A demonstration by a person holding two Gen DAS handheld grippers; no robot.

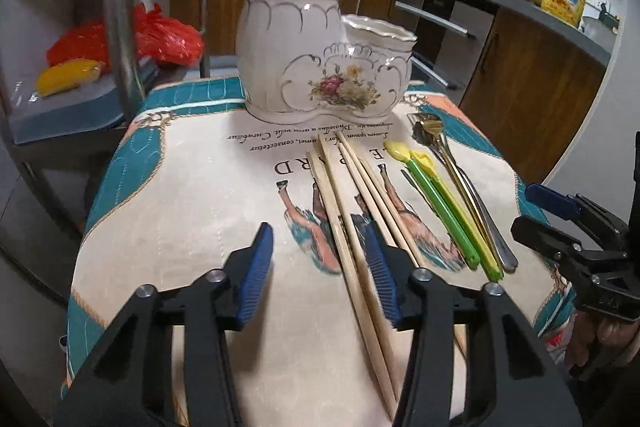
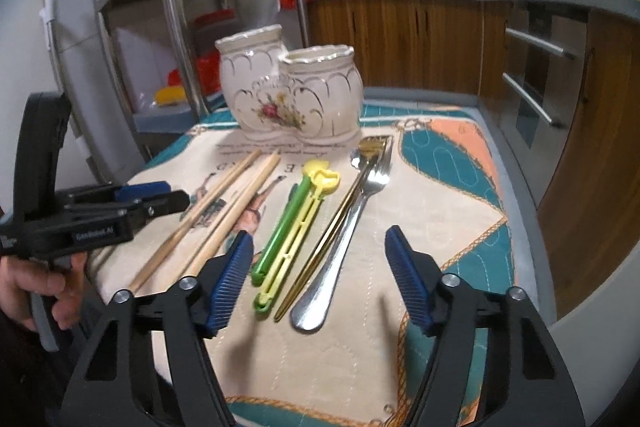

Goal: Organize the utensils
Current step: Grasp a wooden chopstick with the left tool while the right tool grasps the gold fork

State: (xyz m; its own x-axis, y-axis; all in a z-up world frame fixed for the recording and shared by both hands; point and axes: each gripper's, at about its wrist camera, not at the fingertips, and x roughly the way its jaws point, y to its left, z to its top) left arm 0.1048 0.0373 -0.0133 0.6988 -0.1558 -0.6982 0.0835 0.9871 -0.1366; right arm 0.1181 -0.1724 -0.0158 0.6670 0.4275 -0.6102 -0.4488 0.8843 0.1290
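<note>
A white ceramic double-pot utensil holder [image 1: 316, 55] [image 2: 292, 95] with a flower print stands at the far side of the cloth-covered table. Several wooden chopsticks [image 1: 352, 211] [image 2: 224, 211] lie in front of it. Beside them lie two green and yellow plastic utensils [image 1: 444, 207] [image 2: 296, 219], then gold [image 2: 332, 227] and silver cutlery [image 1: 476, 195] [image 2: 344, 239]. My left gripper [image 1: 320, 267] is open, hovering over the chopsticks' near ends. My right gripper [image 2: 320, 279] is open above the handles of the plastic and metal utensils. Each gripper shows in the other's view [image 1: 560, 223] [image 2: 132, 203].
A patterned cloth [image 1: 180, 187] [image 2: 440, 187] covers the small table. A steel rack [image 1: 120, 27] [image 2: 172, 7] with red bags stands at the left. Kitchen cabinets and a counter [image 1: 520, 67] [image 2: 440, 39] run behind and to the right.
</note>
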